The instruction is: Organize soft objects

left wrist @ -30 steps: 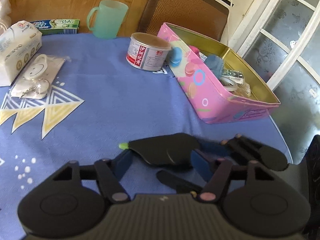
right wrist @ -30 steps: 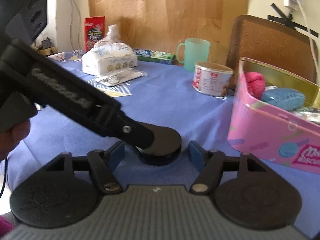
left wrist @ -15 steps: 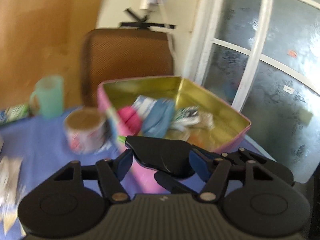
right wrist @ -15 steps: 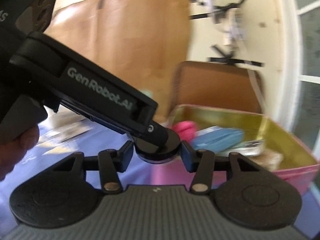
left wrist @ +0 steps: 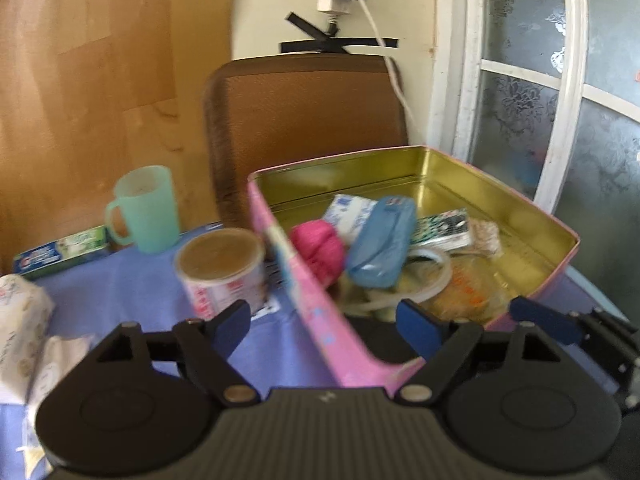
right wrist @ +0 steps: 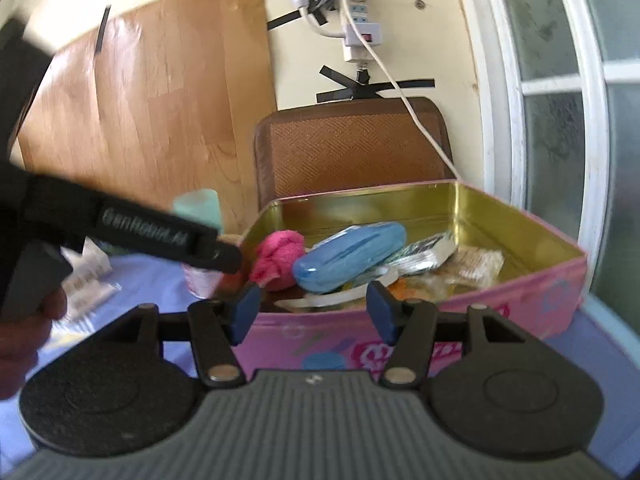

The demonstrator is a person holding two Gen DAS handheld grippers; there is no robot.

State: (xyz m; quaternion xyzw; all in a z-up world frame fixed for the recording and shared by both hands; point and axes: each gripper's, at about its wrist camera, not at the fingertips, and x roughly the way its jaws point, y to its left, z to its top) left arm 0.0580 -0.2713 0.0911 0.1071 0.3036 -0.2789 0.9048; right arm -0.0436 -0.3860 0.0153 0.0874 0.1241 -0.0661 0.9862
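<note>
The pink tin (left wrist: 500,196) with a gold inside stands open on the blue cloth. In it lie a pink ball of yarn (left wrist: 318,246), a blue soft case (left wrist: 382,240), a white ring (left wrist: 428,276) and packets. My left gripper (left wrist: 324,322) hangs over the tin's near corner, jaws opening, nothing between the pads. A dark shape (left wrist: 370,338) sits low behind the tin wall, mostly hidden. My right gripper (right wrist: 313,312) faces the tin's front wall (right wrist: 480,320), jaws also opening and empty. The yarn (right wrist: 278,256) and blue case (right wrist: 348,256) lie just beyond it.
A round can (left wrist: 222,268), a mint mug (left wrist: 144,208), a toothpaste box (left wrist: 60,254) and a tissue pack (left wrist: 20,320) stand left of the tin. A brown chair (left wrist: 304,120) is behind it, a window to the right. The left gripper's arm (right wrist: 160,232) crosses the right wrist view.
Both grippers swung from over the table to the tin. The black object that both sets of pads held is no longer between them, and both jaws stand wider.
</note>
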